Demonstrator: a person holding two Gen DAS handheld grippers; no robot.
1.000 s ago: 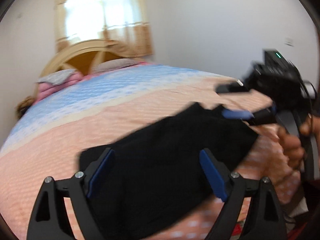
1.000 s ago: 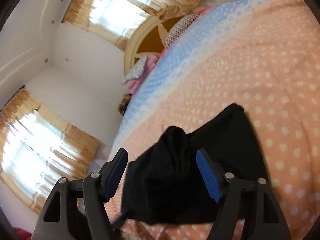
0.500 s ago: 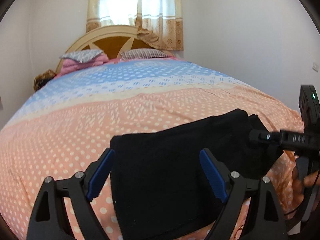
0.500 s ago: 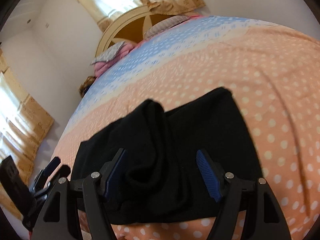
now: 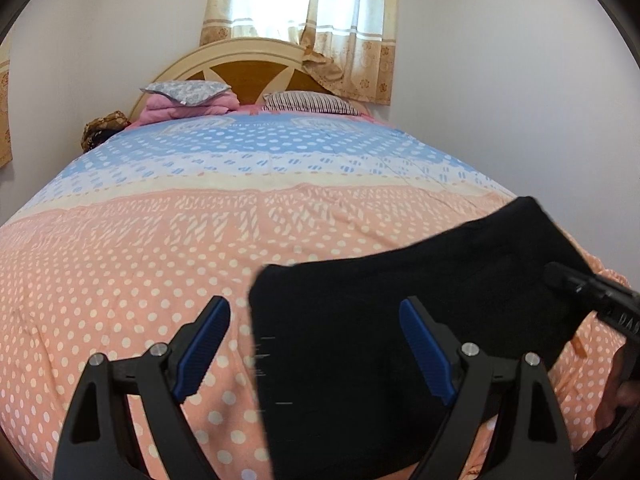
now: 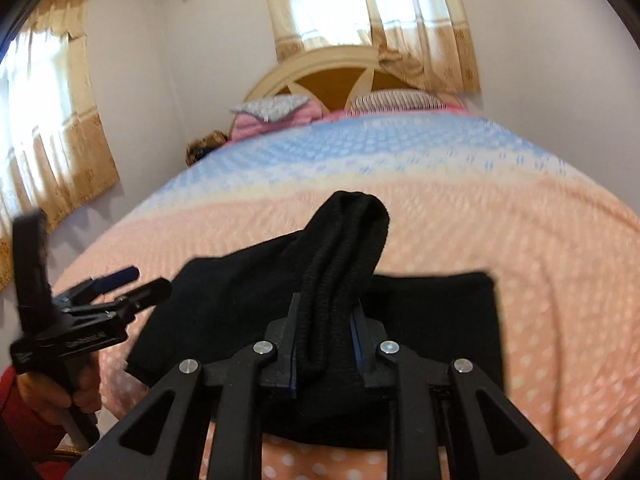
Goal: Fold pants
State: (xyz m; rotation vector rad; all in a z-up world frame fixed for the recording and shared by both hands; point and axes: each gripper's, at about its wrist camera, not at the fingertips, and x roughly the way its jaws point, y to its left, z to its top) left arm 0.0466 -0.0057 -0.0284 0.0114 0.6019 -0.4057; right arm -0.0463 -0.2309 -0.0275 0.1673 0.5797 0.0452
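The black pants [image 5: 400, 320] lie partly folded on the peach, white-dotted bedspread [image 5: 140, 272], filling the lower right of the left wrist view and the lower centre of the right wrist view.

The right gripper [image 6: 326, 320] is closing its jaws on a bunched, ribbed fold of the pants (it looks like the elastic waistband), and the blue pads [image 6: 355, 336] press against the cloth on both sides. That fold stands up from between the fingers toward the middle of the frame, its rounded tip above the flat part of the garment.

The left gripper [image 5: 316, 348] stands wide open with nothing in it. Its left blue pad [image 5: 204, 344] sits over bare bedspread, its right pad over the black fabric, and the left edge of the pants runs between them. In the right wrist view this same gripper shows at the left edge of the frame, held by a hand [image 6: 60, 396] with a red sleeve below it.

Toward the top of both views are the blue band of the bedspread, a pink folded blanket [image 5: 188, 108], a striped pillow [image 5: 312, 102], the arched headboard [image 5: 248, 72] and a curtained window [image 5: 304, 12].
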